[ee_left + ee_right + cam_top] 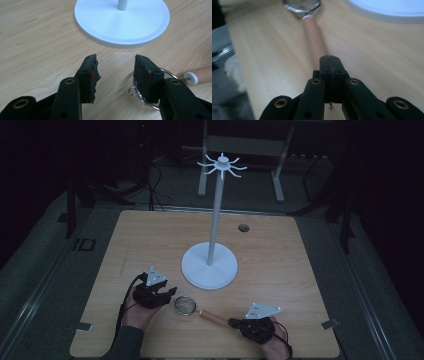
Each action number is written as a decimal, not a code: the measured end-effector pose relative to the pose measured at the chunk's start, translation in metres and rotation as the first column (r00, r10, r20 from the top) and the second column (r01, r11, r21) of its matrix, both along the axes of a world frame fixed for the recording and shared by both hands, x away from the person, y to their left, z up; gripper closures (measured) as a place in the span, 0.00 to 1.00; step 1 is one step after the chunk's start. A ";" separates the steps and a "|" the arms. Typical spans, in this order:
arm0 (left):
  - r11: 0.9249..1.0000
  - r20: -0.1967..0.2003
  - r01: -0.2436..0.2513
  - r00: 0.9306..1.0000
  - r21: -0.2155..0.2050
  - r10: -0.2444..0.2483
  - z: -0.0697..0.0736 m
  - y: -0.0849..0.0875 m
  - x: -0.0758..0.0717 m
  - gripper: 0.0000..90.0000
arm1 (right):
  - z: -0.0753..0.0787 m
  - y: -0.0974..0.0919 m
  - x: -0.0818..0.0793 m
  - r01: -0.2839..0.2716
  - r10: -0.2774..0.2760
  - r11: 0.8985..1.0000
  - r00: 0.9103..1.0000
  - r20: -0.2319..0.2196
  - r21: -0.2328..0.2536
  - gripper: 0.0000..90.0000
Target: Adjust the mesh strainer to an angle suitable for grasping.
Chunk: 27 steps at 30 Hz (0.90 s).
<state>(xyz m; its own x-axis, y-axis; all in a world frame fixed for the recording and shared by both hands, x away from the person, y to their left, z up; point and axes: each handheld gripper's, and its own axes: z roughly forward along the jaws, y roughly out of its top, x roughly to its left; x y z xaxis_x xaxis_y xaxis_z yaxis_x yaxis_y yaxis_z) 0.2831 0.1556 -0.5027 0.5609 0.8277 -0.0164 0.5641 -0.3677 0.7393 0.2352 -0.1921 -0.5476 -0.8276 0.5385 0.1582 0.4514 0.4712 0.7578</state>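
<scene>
We have a small sieve (185, 305) with a wooden handle (214, 318) lying flat on the bench (280, 270), at about 6 o'clock from the white stand (209, 265), close to its round base but apart from it. The stand's hooks (222, 166) sit high up on the pole.

Left gripper (162, 295) is just beside the sieve ring at its 9 o'clock side. In the left gripper view its jaws stand partly apart, with nothing pinched; the wire ring (168, 73) and its little loop (132, 90) peek out behind the right-hand jaw, so that jaw is over or against the rim, and we cannot tell if it touches.

Right gripper (234, 322) is at the far end of the handle, at roughly 4 o'clock from the ring. In the right gripper view the jaws are pressed together with no gap; the handle (315, 40) runs away from the tips. We cannot tell if the handle end is nipped or merely next to them.

We judge the step as picking up the sieve to hang it. To do it well: get a firm hold on the handle end, steady the ring with the left jaws straddling the wire rim, close gently, lift level, keep the loop free for a hook.
</scene>
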 end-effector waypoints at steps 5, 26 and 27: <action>1.000 0.001 0.020 1.000 0.000 -0.020 0.004 -0.006 0.002 0.60 | -0.005 0.007 -0.007 -0.085 0.085 0.995 0.996 -0.006 -0.044 1.00; 0.972 -0.047 0.228 0.973 0.063 -0.225 0.015 -0.054 0.012 0.60 | -0.013 -0.007 0.032 0.172 -0.173 0.983 0.985 -0.004 -0.063 1.00; 0.970 -0.051 0.236 0.971 0.065 -0.233 0.015 -0.056 0.012 0.60 | -0.014 -0.007 0.034 0.180 -0.180 0.982 0.984 -0.006 -0.064 1.00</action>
<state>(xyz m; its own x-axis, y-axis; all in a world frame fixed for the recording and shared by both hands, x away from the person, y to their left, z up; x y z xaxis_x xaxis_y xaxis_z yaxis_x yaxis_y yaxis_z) 0.2956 0.0996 -0.4873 0.7396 0.6729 0.0085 0.4866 -0.5435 0.6840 0.2688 -0.1992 -0.5613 -0.7145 0.6878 0.1282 0.5419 0.4282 0.7231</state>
